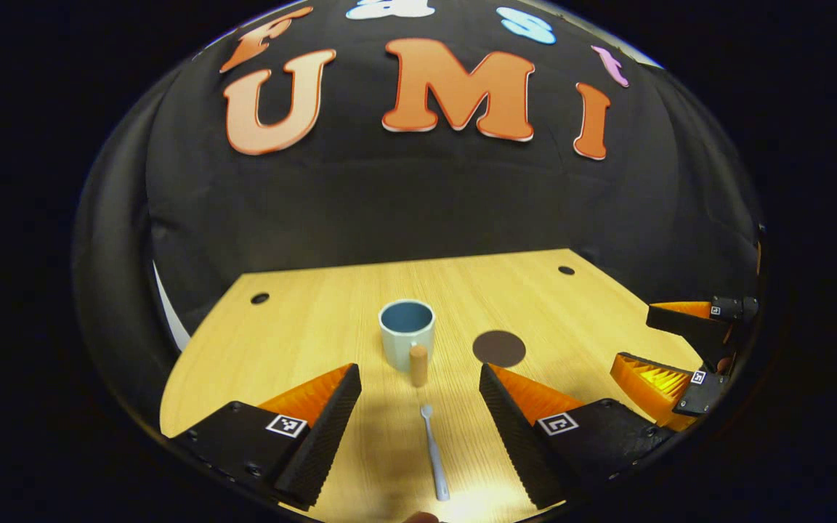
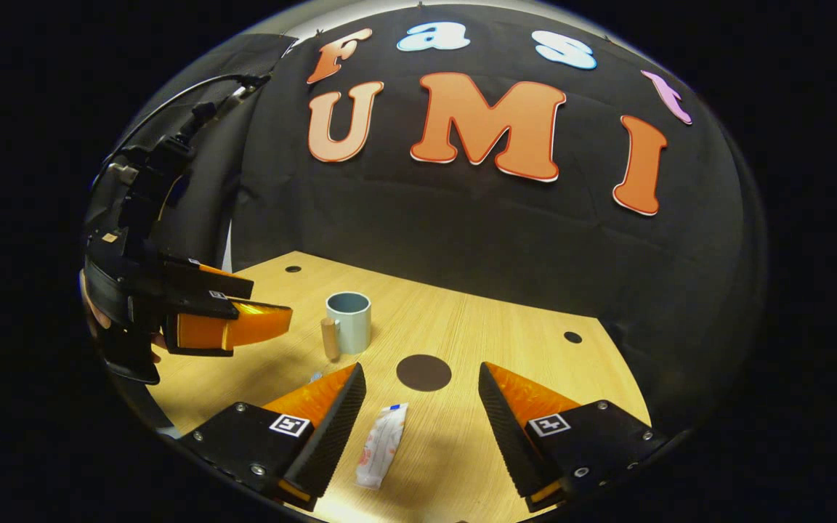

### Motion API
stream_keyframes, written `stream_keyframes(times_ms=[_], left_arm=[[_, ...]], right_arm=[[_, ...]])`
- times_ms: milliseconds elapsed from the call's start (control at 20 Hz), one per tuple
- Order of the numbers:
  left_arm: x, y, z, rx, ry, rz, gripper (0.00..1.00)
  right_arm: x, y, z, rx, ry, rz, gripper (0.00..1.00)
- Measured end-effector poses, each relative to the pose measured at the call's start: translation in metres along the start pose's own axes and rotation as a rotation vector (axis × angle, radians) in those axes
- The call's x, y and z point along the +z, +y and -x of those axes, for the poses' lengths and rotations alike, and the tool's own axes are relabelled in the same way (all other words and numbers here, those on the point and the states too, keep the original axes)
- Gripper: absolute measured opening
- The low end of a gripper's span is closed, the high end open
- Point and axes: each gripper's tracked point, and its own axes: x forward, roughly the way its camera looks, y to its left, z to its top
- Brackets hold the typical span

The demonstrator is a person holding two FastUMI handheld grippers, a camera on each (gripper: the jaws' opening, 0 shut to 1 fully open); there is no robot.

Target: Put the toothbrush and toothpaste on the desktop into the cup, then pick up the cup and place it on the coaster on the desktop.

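Lying flat on woodgrain desktop (image 1: 302,327): slim toothbrush (image 1: 434,454) & crinkly toothpaste (image 2: 382,444), both grippers wide open, empty

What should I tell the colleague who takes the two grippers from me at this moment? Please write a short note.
Left gripper: open, above the toothbrush, which lies flat on the desktop between its fingers.
Right gripper: open, above the toothpaste, also lying flat.
Cup: upright on the desktop, empty, wooden handle toward the grippers; it stands beside the coaster, not on it.
Done: nothing yet.
Left: grasp both items, put them into the cup, move the cup onto the coaster.
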Motion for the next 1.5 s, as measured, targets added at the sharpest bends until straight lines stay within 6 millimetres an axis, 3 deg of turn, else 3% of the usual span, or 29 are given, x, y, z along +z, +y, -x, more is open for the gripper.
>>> stream_keyframes(times_ms=[400, 650, 750, 1050, 1300, 1450, 1500], left_arm=[[-0.061, 0.005, -0.037, -0.011, 0.3, 0.058, 0.98], [-0.08, 0.009, -0.038, 0.002, 0.466, 0.077, 0.98], [-0.096, 0.011, -0.043, 0.009, 0.5, 0.087, 0.98], [-0.11, 0.012, -0.044, 0.035, 0.568, 0.059, 0.97], [-0.125, 0.005, -0.042, 0.063, 0.619, 0.063, 0.85], [-0.13, -0.003, -0.044, 0.066, 0.633, 0.073, 0.55], [-0.13, -0.004, -0.045, 0.074, 0.635, 0.085, 0.54]], right_arm=[[-0.045, 0.013, -0.017, 0.03, 0.207, 0.022, 0.89], [-0.09, 0.037, -0.033, 0.097, 0.325, 0.009, 0.86], [-0.095, 0.04, -0.035, 0.108, 0.354, 0.016, 0.84], [-0.123, 0.049, -0.047, 0.121, 0.427, 0.051, 0.82], [-0.138, 0.055, -0.053, 0.128, 0.479, 0.008, 0.72], [-0.144, 0.059, -0.054, 0.143, 0.518, -0.034, 0.62], [-0.146, 0.058, -0.056, 0.136, 0.515, -0.032, 0.58]])
